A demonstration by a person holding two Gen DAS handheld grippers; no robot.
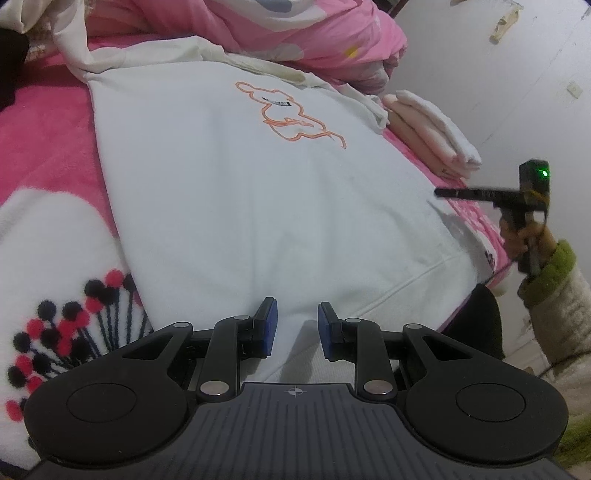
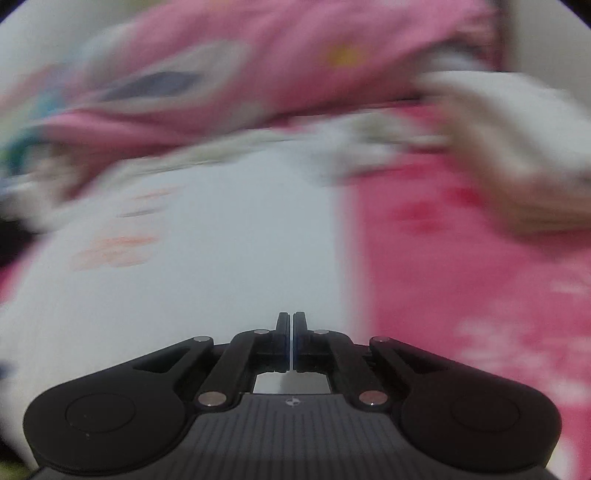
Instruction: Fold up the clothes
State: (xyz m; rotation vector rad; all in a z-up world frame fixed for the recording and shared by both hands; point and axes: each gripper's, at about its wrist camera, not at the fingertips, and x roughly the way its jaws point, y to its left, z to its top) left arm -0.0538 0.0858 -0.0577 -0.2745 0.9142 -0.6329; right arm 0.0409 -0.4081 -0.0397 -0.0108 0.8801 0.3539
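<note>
From the left wrist camera, a white sweatshirt (image 1: 258, 192) lay spread flat on a pink blanket (image 1: 48, 155), front up, with an orange outline drawing (image 1: 291, 114) on the chest. Its ribbed hem (image 1: 417, 280) ran along the near edge, and one sleeve (image 1: 70, 48) trailed up and away at the far left corner. The left gripper (image 1: 295, 328) hung just over the near hem with its blue pads (image 1: 269, 325) apart and nothing between them. At the right edge of the sweatshirt the right gripper (image 1: 443, 192) showed edge-on as a thin dark bar, held in a hand (image 1: 528, 243) with a green cuff. A stack of folded clothes (image 1: 432, 136) sat beyond the sweatshirt's right side, near a pink quilt (image 1: 295, 29).

The right wrist camera was badly smeared by motion. Its gripper (image 2: 291, 339) had both fingers pressed together, and no cloth showed between them. Under it lay the white sweatshirt (image 2: 184, 277), with the pink blanket (image 2: 461, 277) to the right.

The fabric looked thick, soft and limp, light enough to lift but sure to sag and drag its loose parts along. It would likely not slip from the pads, yet a shallow pinch could catch one layer only. The firmest places to take hold seemed to be the hem corners, the shoulder seams and the sleeve cuff, pinching through both layers.
</note>
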